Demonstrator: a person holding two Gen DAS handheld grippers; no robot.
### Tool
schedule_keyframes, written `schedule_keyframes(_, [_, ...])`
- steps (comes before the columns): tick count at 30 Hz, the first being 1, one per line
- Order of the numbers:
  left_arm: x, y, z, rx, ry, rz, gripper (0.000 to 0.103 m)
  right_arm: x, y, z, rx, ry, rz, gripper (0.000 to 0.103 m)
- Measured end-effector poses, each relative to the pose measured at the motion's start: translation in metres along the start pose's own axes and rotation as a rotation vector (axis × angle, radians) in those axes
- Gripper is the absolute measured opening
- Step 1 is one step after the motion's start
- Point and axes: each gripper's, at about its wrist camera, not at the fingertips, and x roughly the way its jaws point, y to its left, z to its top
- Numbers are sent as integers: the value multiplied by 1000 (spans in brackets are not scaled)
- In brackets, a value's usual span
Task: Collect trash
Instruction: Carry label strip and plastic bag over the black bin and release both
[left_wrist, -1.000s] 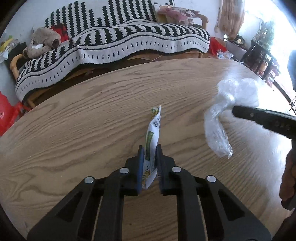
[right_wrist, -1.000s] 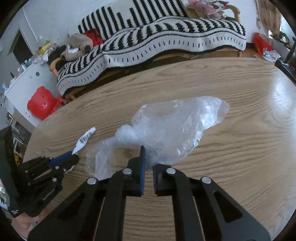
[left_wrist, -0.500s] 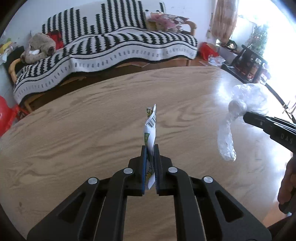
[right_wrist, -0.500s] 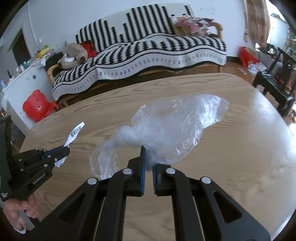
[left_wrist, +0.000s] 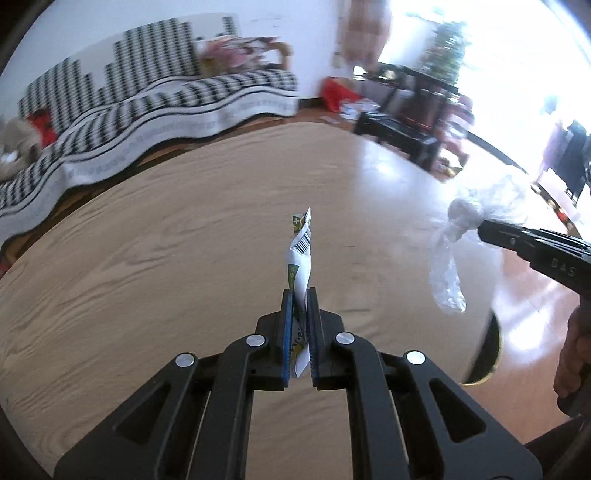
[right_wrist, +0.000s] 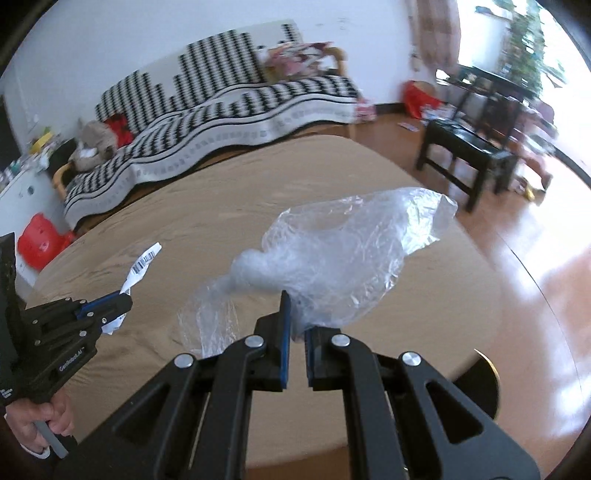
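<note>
Two pieces of trash are off the table (left_wrist: 110, 295), one in each of my grippers. Nearest, my left gripper (left_wrist: 298, 325) is clamped on the wrapper (left_wrist: 300, 258), which stands upright between the blue pads with its barcode end sticking out past the tips. My right gripper (right_wrist: 295, 332) is pinched nearly together on the clear plastic bag (right_wrist: 343, 254); the bag's knot sits just beyond the tips and its loose end balloons out above the tabletop. Farther back stands the striped sofa (right_wrist: 229, 107).
</note>
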Motion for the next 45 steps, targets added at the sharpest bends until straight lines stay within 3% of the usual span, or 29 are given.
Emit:
schedule_keyframes(11, [23,-171,-13,207,13,-236,7,-83,-171,-80,198,11,-161,7])
schedule_keyframes(19, [51,-245,-39,332,63,-329,7,-94,-244,-137,298,75,-200,7])
schedule_keyframes(24, [71,-264,-49,339,116,-364,7,-85,-258,-147,318,121,-186,7])
schedule_keyframes(34, [91,-266,-51,333,151,-362,7,-55,-249,-141,296,198,-181,7])
schedule_keyframes(45, [98,-274,-53,344,163,-377,7,-47,-251,-138,302,210,-184,7])
